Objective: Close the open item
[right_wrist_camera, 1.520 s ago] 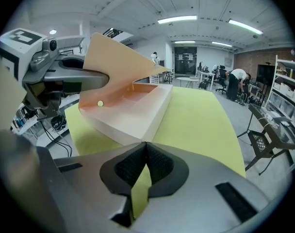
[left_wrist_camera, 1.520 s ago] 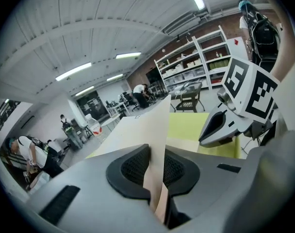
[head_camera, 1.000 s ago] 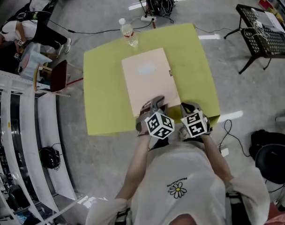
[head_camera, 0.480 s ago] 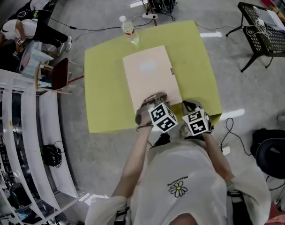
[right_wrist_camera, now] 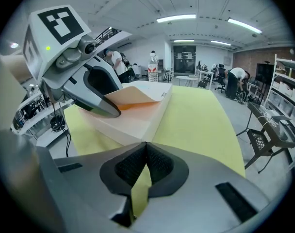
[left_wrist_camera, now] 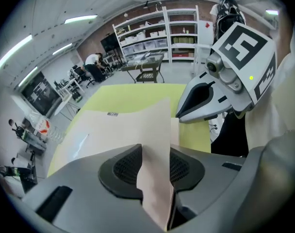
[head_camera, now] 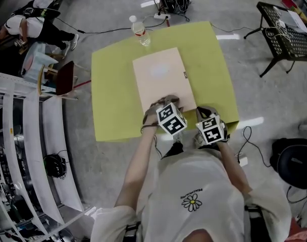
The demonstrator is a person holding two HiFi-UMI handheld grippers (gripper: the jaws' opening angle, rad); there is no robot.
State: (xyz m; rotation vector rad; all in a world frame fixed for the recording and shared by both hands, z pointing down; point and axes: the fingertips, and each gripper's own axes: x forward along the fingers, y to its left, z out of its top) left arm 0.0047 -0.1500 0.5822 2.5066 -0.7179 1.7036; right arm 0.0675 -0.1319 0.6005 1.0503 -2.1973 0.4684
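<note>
**Cover Edge Between Parted Left Jaws; Right Claw Closed at Table Edge**

A water bottle [head_camera: 139,34] is noted well beyond the left claw [left_wrist_camera: 155,150] and slightly to its left. It stands upright at the far edge of the yellow-green table [head_camera: 113,100].

The flat beige box [head_camera: 161,74] is laid on that table directly ahead of the left claw. Its near end reaches the claw and its far end stops short of the bottle.

The near edge of the cover [left_wrist_camera: 138,123] is found between the left claw's jaws. Those jaws have just been opening. They are seen parted, with the thin cover standing slantwise in the gap rather than pinched flat by the pads.

In the right gripper view, the near corner of the cover is seen lifted off the box body at the left claw, and an orange underside is exposed beneath it. The remainder of the cover is laid flat. The box is therefore recorded as not fully shut at the end nearest the claw.

The right claw [right_wrist_camera: 146,145] is held just beside the left claw, on its right. It is positioned over the near edge of the table, by the near right corner of the box and not touching it. Its jaws are closed, with the pad tips meeting, and only yellow table surface is seen through the slit behind the tips.

A black wire-topped stand [head_camera: 282,32] is noted on the floor well off to the right of the right claw, apart from the table.
</note>
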